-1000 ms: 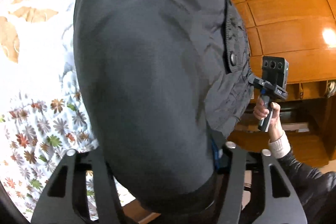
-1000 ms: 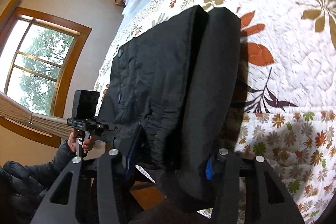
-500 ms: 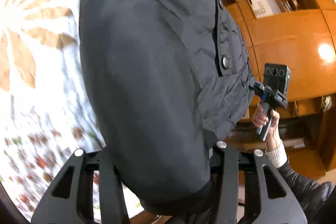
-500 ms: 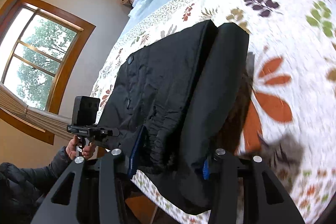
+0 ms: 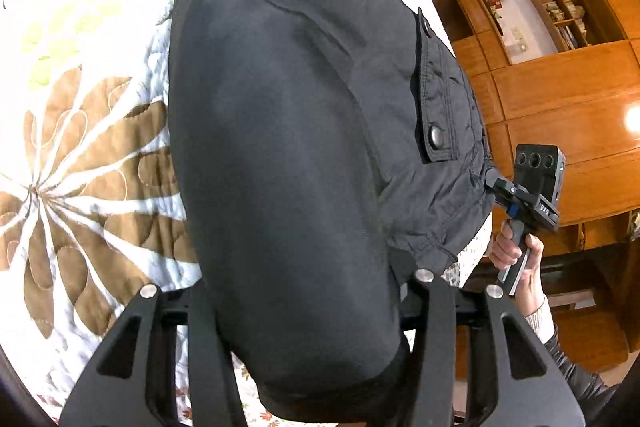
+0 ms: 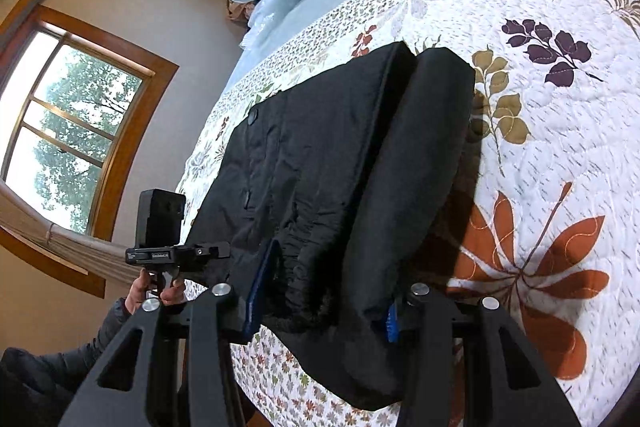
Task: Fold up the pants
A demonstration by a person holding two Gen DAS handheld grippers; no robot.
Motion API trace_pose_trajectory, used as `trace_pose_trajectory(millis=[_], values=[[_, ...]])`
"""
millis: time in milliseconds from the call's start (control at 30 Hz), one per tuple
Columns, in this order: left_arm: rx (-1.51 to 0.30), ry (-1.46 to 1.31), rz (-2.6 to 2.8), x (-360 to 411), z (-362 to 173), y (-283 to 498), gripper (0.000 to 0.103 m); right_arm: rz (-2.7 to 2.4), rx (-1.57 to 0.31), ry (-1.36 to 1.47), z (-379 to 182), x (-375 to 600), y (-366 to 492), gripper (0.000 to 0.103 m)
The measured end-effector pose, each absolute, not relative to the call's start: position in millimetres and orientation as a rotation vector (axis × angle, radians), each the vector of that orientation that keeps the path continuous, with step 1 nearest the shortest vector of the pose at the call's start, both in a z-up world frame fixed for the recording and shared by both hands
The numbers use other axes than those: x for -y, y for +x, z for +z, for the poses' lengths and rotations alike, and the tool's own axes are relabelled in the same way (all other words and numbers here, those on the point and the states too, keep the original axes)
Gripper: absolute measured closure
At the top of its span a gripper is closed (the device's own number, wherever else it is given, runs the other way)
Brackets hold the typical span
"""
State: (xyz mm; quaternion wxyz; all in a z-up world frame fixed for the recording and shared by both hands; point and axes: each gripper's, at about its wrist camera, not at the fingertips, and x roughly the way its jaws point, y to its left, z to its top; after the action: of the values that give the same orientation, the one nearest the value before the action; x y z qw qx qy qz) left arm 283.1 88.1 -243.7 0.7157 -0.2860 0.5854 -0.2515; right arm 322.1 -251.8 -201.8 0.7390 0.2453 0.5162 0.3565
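Left gripper [image 5: 308, 311], right gripper [image 6: 320, 301] each clamp near edge of folded black pants [image 6: 340, 167], jaws part-open around bunched fabric. Left jaws just closing then easing. Advise level, even carry over quilt [image 6: 560, 147].

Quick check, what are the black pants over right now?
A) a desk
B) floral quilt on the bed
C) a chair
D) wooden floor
B: the black pants are spread over the floral quilt on the bed, each hand-held gripper clamping the near edge.
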Motion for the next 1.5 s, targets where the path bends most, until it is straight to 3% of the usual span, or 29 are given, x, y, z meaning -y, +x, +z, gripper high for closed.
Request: trace_pose_trajectory(millis=[367, 433, 567, 733, 933, 967, 1433, 1467, 1500], values=[[-1.290, -0.668, -0.546, -80, -248, 272, 0.037, 0.759, -1.156, 0.609, -218, 261, 323, 0.053], [-1.289, -0.666, -0.548, -77, -246, 274, 0.035, 0.758, -1.157, 0.638, -223, 265, 322, 0.051], [-1.293, -0.663, -0.542, -76, -240, 274, 0.031, 0.725, -1.162, 0.656, -225, 270, 319, 0.036], [-1.288, -0.553, -0.455, -84, -214, 264, 0.018, 0.621, -1.097, 0.551, -196, 281, 301, 0.035], [-1.150, -0.325, -0.282, -99, -160, 231, 0.015, 0.608, -0.936, 0.482, -147, 283, 268, 0.035], [-1.136, -0.298, -0.272, -97, -154, 228, 0.014, 0.656, -0.927, 0.515, -143, 279, 267, 0.030], [-1.118, -0.233, -0.305, -60, -154, 239, 0.014, 0.582, -1.166, 0.565, -203, 251, 301, 0.021], [-1.111, -0.238, -0.299, -61, -153, 239, 0.014, 0.582, -1.171, 0.583, -209, 251, 304, 0.022], [-1.108, -0.240, -0.296, -62, -153, 240, 0.014, 0.577, -1.167, 0.582, -210, 251, 305, 0.032]])
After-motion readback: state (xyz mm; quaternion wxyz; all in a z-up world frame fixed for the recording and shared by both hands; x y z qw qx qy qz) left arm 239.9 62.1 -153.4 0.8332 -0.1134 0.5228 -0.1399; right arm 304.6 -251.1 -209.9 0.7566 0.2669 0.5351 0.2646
